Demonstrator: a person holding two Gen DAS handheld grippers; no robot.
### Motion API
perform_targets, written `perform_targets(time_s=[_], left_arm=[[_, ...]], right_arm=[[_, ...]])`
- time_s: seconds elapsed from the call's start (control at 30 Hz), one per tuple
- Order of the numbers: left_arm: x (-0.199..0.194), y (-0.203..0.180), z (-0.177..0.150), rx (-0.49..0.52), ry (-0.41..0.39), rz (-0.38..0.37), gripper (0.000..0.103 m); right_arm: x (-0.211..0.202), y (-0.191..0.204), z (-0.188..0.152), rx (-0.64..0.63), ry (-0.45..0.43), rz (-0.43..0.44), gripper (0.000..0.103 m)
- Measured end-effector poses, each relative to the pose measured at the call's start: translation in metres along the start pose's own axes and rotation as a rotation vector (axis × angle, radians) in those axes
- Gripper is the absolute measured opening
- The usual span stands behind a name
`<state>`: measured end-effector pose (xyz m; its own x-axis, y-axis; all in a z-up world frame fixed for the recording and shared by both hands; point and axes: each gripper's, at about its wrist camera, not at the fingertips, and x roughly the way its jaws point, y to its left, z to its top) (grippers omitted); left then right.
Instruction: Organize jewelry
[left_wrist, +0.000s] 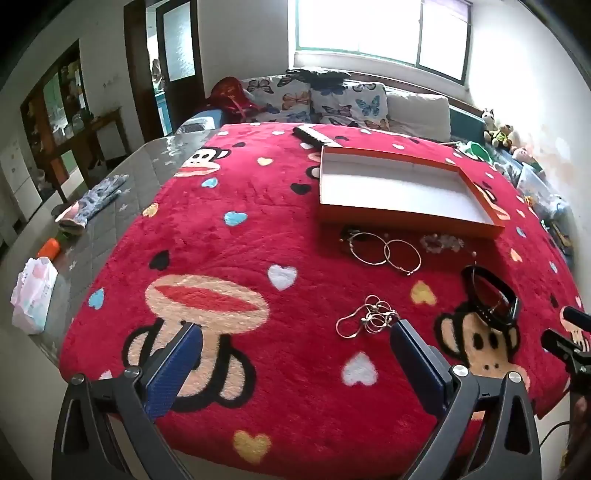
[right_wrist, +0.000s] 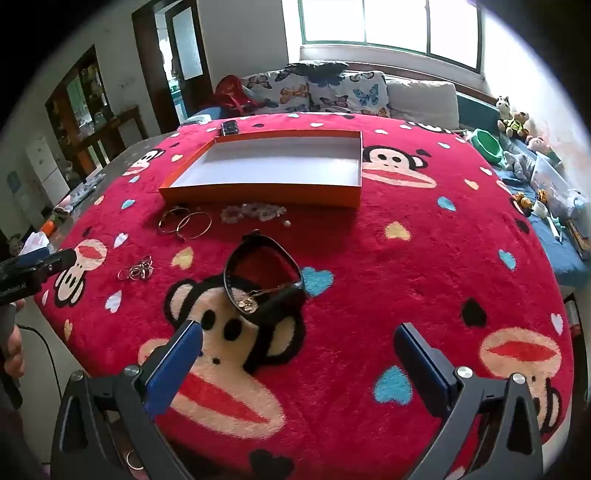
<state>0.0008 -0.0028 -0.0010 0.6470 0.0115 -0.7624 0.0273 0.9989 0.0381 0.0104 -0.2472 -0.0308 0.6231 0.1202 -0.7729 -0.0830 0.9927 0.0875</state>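
— So, how are the two claws standing?
— Both are spread wide and hold nothing. The left gripper (left_wrist: 295, 339) hovers low over the red blanket (left_wrist: 240, 243), its right finger just beside the tangled silver chain (left_wrist: 369, 317). The right gripper (right_wrist: 297, 341) hangs just short of the black strap (right_wrist: 258, 280) with its gold charm.
— What do you count?
— One orange tray (right_wrist: 258, 195), white inside, nothing in it. Two thin bangles (right_wrist: 184, 223) overlapping, near its front wall; one pale bead cluster (right_wrist: 253, 212) beside them; one small pearl (right_wrist: 287, 223).
— Room to move?
— Bare blanket lies right of the strap, up to the tray's front right corner. The jewelry sits well inside the blanket's edges.
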Motion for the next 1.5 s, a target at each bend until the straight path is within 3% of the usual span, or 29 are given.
perform_targets(time_s=[0.17, 0.37, 1.5], left_arm=[[-0.004, -0.014, -0.007, 0.025, -0.012, -0.049, 0.103], [-0.002, -0.020, -0.011, 0.032, 0.029, -0.128, 0.103], [0.006, -0.035, -0.009, 0.089, 0.050, -0.123, 0.103]], right_arm=[[0.002, -0.003, 0.000, 0.004, -0.009, -0.005, 0.103], [-0.003, 0.010, -0.003, -0.013, -0.006, 0.005, 0.103], [0.007, 0.013, 0.001, -0.029, 0.020, 0.006, 0.103]])
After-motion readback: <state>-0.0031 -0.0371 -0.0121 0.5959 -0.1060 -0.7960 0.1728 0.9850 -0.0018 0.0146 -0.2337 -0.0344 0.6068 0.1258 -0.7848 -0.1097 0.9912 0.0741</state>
